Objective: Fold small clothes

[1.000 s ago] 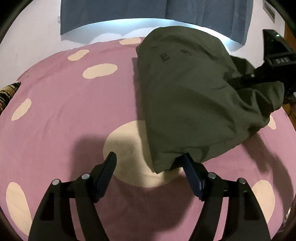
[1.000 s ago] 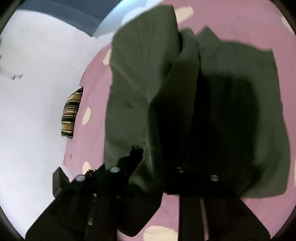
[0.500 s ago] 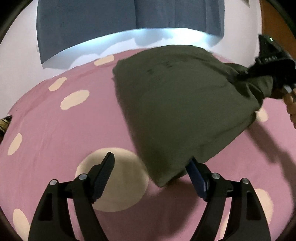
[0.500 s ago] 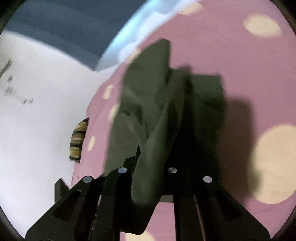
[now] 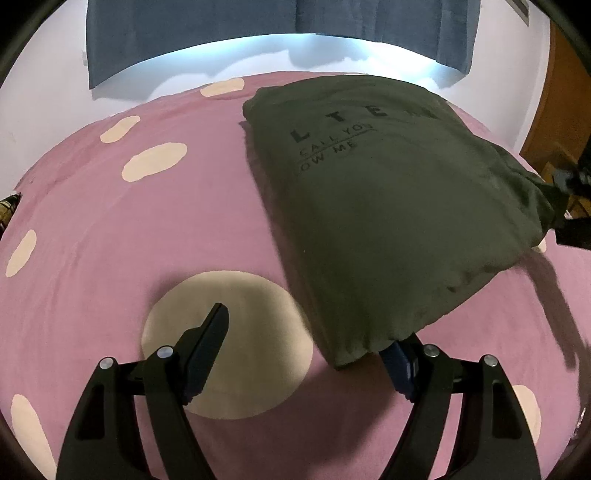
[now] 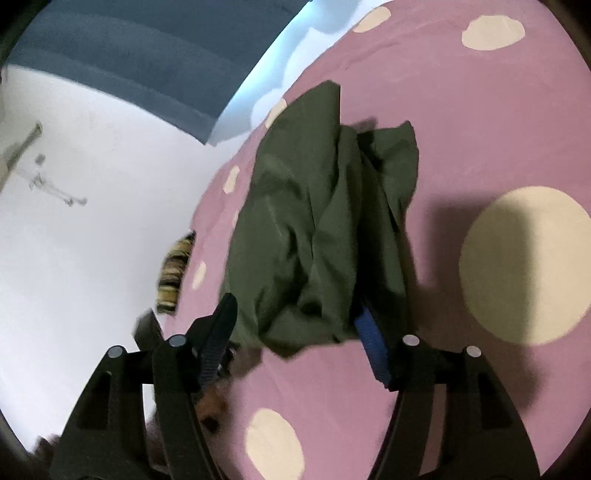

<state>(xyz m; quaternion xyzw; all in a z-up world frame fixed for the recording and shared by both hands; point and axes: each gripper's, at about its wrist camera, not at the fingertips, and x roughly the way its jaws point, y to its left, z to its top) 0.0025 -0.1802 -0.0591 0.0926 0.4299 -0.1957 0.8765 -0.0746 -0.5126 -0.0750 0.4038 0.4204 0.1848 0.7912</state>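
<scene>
A dark olive garment [image 5: 388, 206] with black lettering lies folded on the pink spotted bed cover [image 5: 110, 240]. My left gripper [image 5: 310, 347] is open; the garment's near corner lies over its right fingertip. In the right wrist view the garment [image 6: 317, 236] is bunched and creased between the fingers of my right gripper [image 6: 295, 317], which is open, its jaws wide apart around the near end of the cloth. The right gripper shows at the far right edge of the left wrist view [image 5: 572, 221].
A striped yellow and black cloth [image 6: 173, 273] lies at the bed's left edge. A white wall and blue curtain [image 5: 258, 33] stand behind the bed. A wooden door [image 5: 554, 110] is at the right.
My right gripper has opened and let go of the garment's bunched edge. The garment has settled flatter on the bed, lettering now showing. The left gripper stayed open by its near corner.
</scene>
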